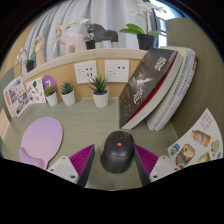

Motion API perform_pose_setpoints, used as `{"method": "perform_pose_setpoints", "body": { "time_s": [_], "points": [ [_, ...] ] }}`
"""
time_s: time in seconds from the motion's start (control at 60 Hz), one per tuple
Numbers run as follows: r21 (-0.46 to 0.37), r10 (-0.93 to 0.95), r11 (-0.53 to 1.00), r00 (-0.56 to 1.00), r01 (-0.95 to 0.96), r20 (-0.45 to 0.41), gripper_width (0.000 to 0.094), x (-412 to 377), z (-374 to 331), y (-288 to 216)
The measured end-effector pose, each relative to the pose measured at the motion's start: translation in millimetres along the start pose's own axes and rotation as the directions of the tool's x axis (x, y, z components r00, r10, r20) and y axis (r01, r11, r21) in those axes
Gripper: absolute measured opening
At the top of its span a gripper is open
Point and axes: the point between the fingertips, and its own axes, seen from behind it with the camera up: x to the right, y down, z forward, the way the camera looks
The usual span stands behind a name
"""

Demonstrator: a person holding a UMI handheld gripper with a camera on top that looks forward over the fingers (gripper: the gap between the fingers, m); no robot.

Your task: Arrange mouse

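— Mouse orientation first: where is it and how does it lie?

— One dark grey, rounded plastic computer mouse point(117, 152) with an orange-red mark on its back sits on the pale green desk surface point(95, 125), between the two fingers of the gripper point(115, 160). Its long axis runs from 6 to 12 o'clock, parallel to the fingers. I cannot tell which end is its front.

— And the jaws?

— Partly open. The magenta pads point(83, 160) stand close at either side of the mouse, at its 9 and 3 o'clock; whether they actually press on it I cannot tell.

— Counts of the rest?

— One lilac, round-ended mouse mat point(42, 137) at the mouse's 9 to 10 o'clock. Three small green potted plants in white pots point(99, 90) in a row at 11 to 12 o'clock, before a beige partition with two white wall sockets point(117, 72). At 1 to 2 o'clock, a leaning stack of red-and-white covered books point(160, 85); their number is unclear. One printed colourful sheet point(197, 145) at 3 o'clock, another point(17, 97) at 10 o'clock.
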Motion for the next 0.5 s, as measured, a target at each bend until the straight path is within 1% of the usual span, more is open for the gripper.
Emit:
{"method": "perform_pose_setpoints", "body": {
  "time_s": [0.15,0.4,0.45,0.467,0.483,0.5],
  "points": [
    [-0.003,-0.01,1.0,1.0,0.01,-0.005,0.0542,-2.8,13.1,-8.2],
    [-0.032,-0.02,0.999,1.0,0.02,-0.005,0.0453,-2.9,16.7,-9.3],
    [-0.043,-0.025,0.999,1.0,0.024,-0.007,0.041,-2.7,16.8,-8.4],
    [-0.047,-0.024,0.999,1.0,0.024,-0.008,0.0407,-2.7,16.9,-8.4],
    [-0.055,-0.023,0.998,1.0,0.023,-0.009,0.0428,-2.6,16.9,-7.7],
    [-0.058,-0.022,0.998,1.0,0.021,-0.01,0.0382,-2.7,17.0,-8.4]
  ]
}}
